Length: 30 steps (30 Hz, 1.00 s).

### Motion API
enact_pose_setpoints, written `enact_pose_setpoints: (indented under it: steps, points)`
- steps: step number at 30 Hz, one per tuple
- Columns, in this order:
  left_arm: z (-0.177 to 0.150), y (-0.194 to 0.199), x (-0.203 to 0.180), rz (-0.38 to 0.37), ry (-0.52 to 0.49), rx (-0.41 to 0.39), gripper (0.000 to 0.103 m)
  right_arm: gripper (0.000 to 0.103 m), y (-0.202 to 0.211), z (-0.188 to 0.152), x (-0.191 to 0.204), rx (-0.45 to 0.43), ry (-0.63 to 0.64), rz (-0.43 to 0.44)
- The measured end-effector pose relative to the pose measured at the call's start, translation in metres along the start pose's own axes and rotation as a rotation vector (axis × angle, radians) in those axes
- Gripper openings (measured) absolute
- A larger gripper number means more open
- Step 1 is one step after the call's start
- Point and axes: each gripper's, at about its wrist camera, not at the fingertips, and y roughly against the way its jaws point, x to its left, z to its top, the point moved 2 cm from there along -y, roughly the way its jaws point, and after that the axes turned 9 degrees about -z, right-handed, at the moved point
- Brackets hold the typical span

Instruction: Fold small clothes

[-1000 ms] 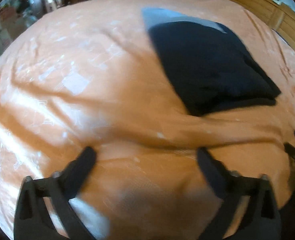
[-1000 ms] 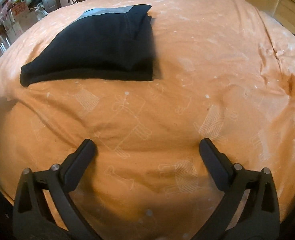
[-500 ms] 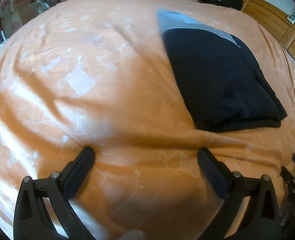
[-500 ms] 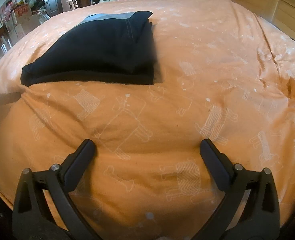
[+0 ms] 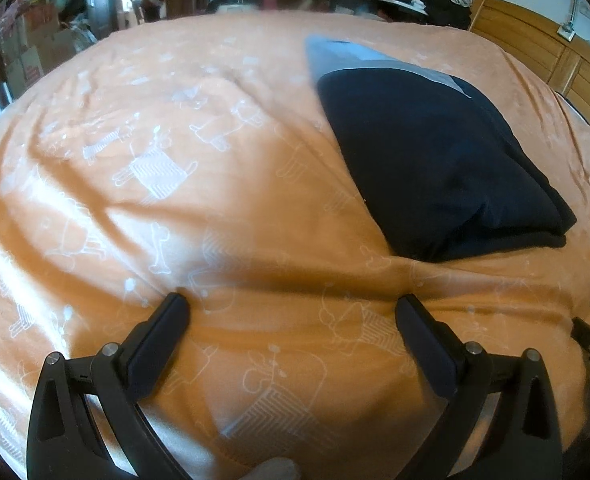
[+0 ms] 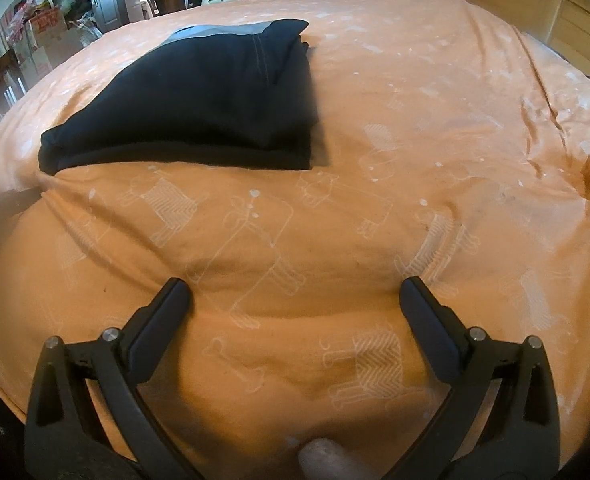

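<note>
Two grippers, both spread wide and carrying nothing, hover low over the orange bedspread [image 6: 435,112] with its white dog-and-bone print. Left gripper [image 5: 291,308] has its jaws parted over bare cover, and the dark navy garment [image 5: 435,160] sits up at about two o'clock from it, well apart from the fingertips. From the right gripper [image 6: 295,294], also released, the same navy garment [image 6: 199,96] lies at about eleven o'clock, again well clear. It looks already folded into a thick, squarish bundle, with a grey panel [image 6: 215,34] peeking out at its far edge and a stitched seam running down the top layer. Wooden headboard [image 5: 535,52] off at one o'clock in the left view, clutter and boxes beyond the bed at ten. By my read, this piece is done or nearly so, and the hands are backed off. If another tidy-up is wanted, the smart play is to come in from both near corners together, pinch only the top layers at the thick folded edge, and keep the tips level so the bundle doesn't skew or drag the bedspread into a ridge. Watch the soft cover: it bunches easily under the near edge.
</note>
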Motion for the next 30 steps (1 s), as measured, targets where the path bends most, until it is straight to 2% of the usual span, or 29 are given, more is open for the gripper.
enact_pose_setpoints:
  steps: [30]
  points:
    - [-0.0043,0.0016,0.0001,-0.004,-0.007,-0.037,0.103,0.103,-0.0036,0.0025,-0.0014,-0.01,-0.012,0.018]
